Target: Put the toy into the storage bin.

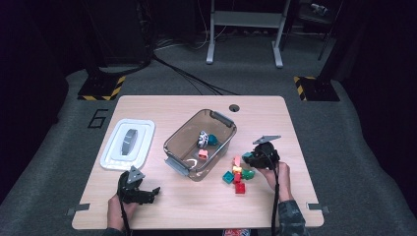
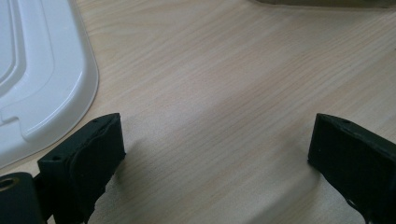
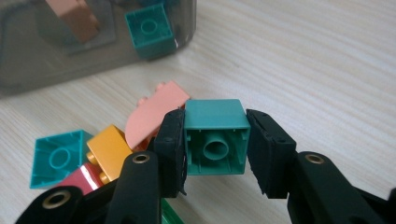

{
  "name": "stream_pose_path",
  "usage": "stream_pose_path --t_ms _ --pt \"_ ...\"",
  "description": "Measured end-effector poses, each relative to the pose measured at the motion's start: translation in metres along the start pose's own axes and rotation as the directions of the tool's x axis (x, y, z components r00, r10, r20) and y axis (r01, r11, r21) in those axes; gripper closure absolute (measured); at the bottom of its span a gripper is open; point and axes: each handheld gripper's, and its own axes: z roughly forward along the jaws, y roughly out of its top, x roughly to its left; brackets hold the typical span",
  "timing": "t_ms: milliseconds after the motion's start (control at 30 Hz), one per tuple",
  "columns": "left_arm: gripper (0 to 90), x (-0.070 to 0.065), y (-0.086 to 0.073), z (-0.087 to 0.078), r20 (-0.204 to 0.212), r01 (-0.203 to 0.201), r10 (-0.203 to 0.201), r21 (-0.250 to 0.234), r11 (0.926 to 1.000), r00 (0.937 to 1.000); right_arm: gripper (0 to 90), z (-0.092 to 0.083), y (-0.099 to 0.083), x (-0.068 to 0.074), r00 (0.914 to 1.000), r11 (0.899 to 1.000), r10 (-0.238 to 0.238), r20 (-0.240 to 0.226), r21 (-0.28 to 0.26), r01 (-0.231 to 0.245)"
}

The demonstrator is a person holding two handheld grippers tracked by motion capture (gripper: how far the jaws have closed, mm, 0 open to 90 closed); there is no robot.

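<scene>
Lid (image 1: 128, 144): white moulded plastic, rounded corners, flat on pale wood-grain worktop (image 1: 196, 206), far L.
L gripper (image 1: 156, 190): matte black, fingers (image 2: 88, 154) spread wide over bare wood, nothing betw. them.
Bin (image 1: 173, 142): smoky translucent plastic, rectangular w/ grey end latches, centre; holds teal and pink bricks.
Loose pile (image 1: 238, 176) just R of bin: glossy studded bricks, teal, yellow, red, pink, green.
R gripper (image 1: 246, 156): fingers pinching a teal square brick (image 3: 215, 140), hollow underside w/ round tube facing camera, just above pile beside the bin.
</scene>
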Motion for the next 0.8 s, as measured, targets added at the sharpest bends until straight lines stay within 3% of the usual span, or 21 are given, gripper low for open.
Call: stream_pose_path --t_ms 433,800 --pt "3.5 0.0 0.0 0.0 0.001 0.001 -0.001 0.0 1.0 1.0 58.8 -0.018 0.019 0.003 0.9998 0.997 0.011 -0.018 -0.07 -0.012" --pt "3.5 0.0 0.0 0.0 0.003 0.002 -0.002 -0.001 1.0 1.0 58.8 -0.031 0.034 0.01 0.9997 0.994 -0.018 -0.016 -0.107 0.016"
